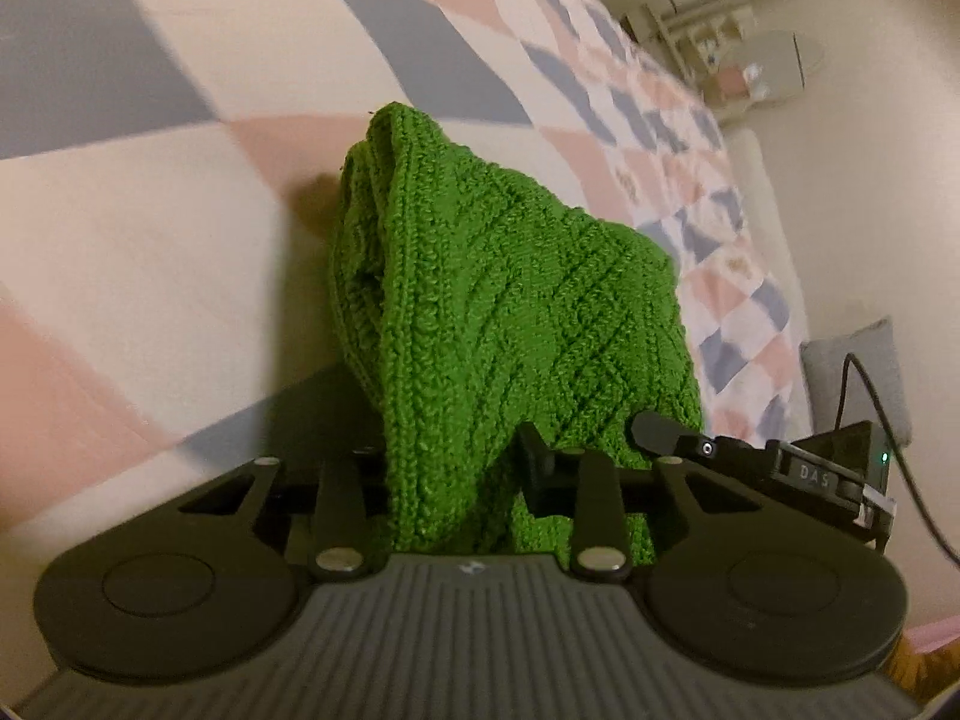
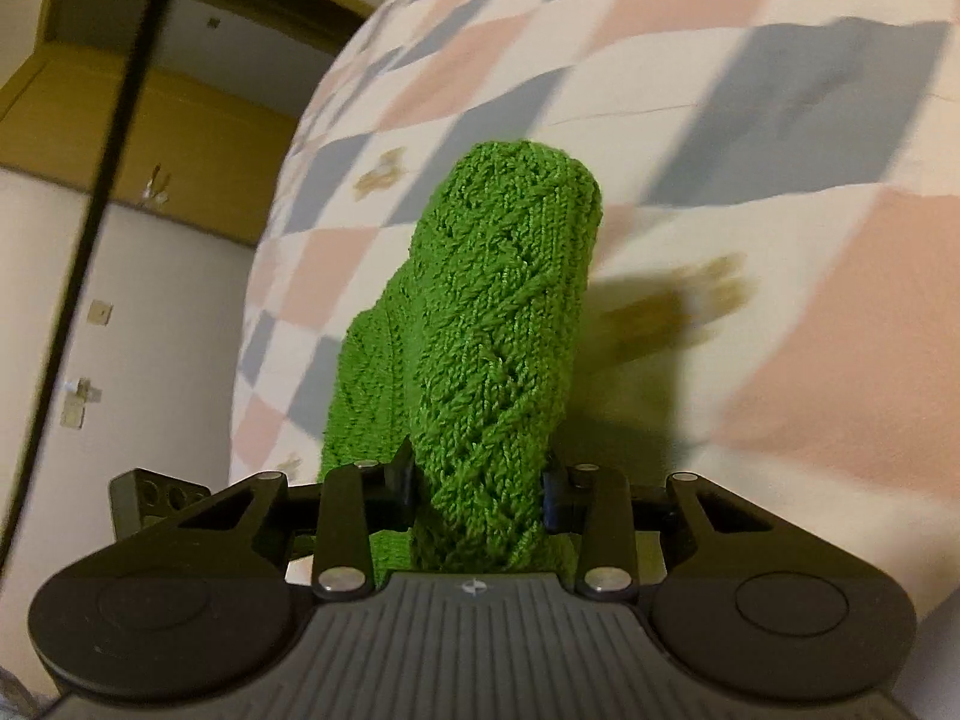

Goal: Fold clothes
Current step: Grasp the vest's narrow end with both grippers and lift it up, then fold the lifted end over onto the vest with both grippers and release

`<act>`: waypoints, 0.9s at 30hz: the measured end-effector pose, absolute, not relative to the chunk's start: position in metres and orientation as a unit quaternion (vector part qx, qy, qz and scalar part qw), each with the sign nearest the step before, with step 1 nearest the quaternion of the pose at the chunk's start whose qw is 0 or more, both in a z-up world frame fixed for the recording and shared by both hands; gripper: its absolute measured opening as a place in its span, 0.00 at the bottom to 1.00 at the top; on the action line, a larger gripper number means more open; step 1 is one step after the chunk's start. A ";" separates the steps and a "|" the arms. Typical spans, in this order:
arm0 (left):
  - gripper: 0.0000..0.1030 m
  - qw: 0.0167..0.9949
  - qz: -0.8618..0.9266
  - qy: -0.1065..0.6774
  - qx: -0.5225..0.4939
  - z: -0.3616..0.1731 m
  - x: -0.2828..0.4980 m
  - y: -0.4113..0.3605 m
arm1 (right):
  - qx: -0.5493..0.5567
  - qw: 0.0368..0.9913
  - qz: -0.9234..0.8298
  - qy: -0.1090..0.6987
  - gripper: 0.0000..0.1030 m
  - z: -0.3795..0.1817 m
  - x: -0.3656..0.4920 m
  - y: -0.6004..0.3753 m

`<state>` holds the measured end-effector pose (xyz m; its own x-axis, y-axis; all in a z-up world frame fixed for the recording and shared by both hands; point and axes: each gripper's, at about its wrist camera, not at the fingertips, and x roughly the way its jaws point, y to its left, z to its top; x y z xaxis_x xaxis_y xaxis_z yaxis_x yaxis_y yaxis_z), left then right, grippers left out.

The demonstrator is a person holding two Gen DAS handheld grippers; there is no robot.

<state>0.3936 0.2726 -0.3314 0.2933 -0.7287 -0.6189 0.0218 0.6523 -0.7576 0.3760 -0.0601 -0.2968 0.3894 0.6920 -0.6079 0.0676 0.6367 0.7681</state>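
Observation:
A green cable-knit garment (image 1: pixel 492 300) hangs bunched in front of my left gripper (image 1: pixel 450 474), which is shut on its edge. The other gripper (image 1: pixel 708 450) shows at the right of that view, touching the same knit. In the right wrist view the green knit (image 2: pixel 498 324) rises as a thick folded column from my right gripper (image 2: pixel 480 492), whose fingers are shut on it. The garment is lifted above the bed; its lower parts are hidden behind the gripper bodies.
Beneath lies a bed with a quilt of pink, grey-blue and cream patches (image 1: pixel 180 90) (image 2: pixel 750 120). A grey cushion (image 1: pixel 852 372) and a small shelf unit (image 1: pixel 738 60) stand beyond the bed's right side. A black cable (image 2: pixel 102 180) hangs at the left.

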 end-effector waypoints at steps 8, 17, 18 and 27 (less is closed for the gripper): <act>0.25 0.773 -0.177 0.489 -0.364 -0.263 0.329 0.470 | 0.409 0.711 0.266 0.507 0.34 -0.267 0.363 0.106; 0.22 0.825 -0.081 0.474 -0.297 -0.195 0.307 0.669 | 0.462 0.646 0.330 0.510 0.34 -0.283 0.372 0.330; 0.21 0.828 -0.073 0.470 -0.298 -0.194 0.306 0.685 | 0.462 0.643 0.333 0.511 0.34 -0.286 0.374 0.347; 0.18 0.799 -0.027 0.489 -0.349 -0.284 0.303 0.771 | 0.418 0.652 0.308 0.553 0.36 -0.340 0.389 0.401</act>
<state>0.3026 0.7707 -0.2844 0.5210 -0.3840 -0.7623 -0.2977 0.7553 -0.5839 0.3895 0.4008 -0.3398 0.1984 0.8640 -0.4628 0.0605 0.4605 0.8856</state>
